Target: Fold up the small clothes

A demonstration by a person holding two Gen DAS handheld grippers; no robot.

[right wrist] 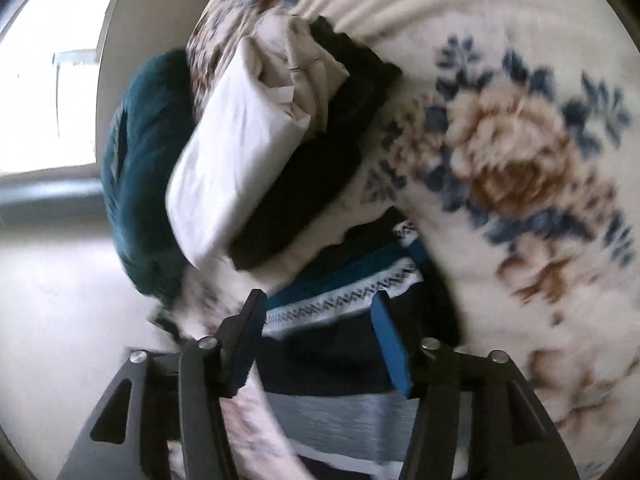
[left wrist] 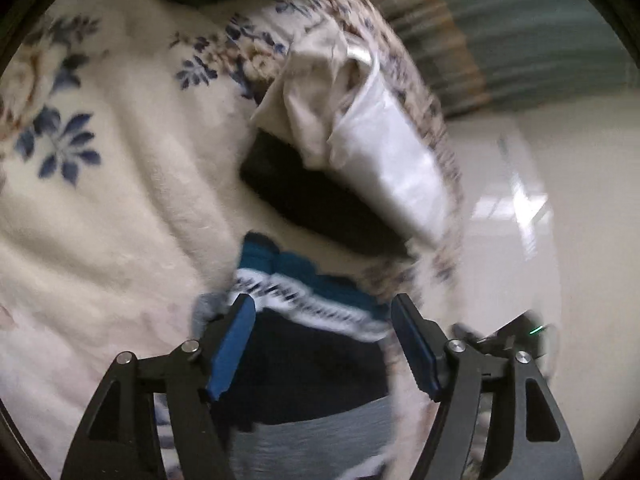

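left wrist: left gripper (left wrist: 322,322), jaws apart, hangs over a striped knit garment (left wrist: 308,292) lying on the floral blanket (left wrist: 120,184).
right wrist: right gripper (right wrist: 316,316), jaws apart, above it; probably soft, floppy, best pinched at an edge.

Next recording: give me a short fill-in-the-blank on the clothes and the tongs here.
1. Both the left tongs and the right tongs have their jaws ____.
2. The white garment lies on top of a folded ____ garment.
3. The blanket under the clothes has a ____ pattern.
4. The pads on the tongs are ____ in colour.

Missing words: open; black; floral; blue
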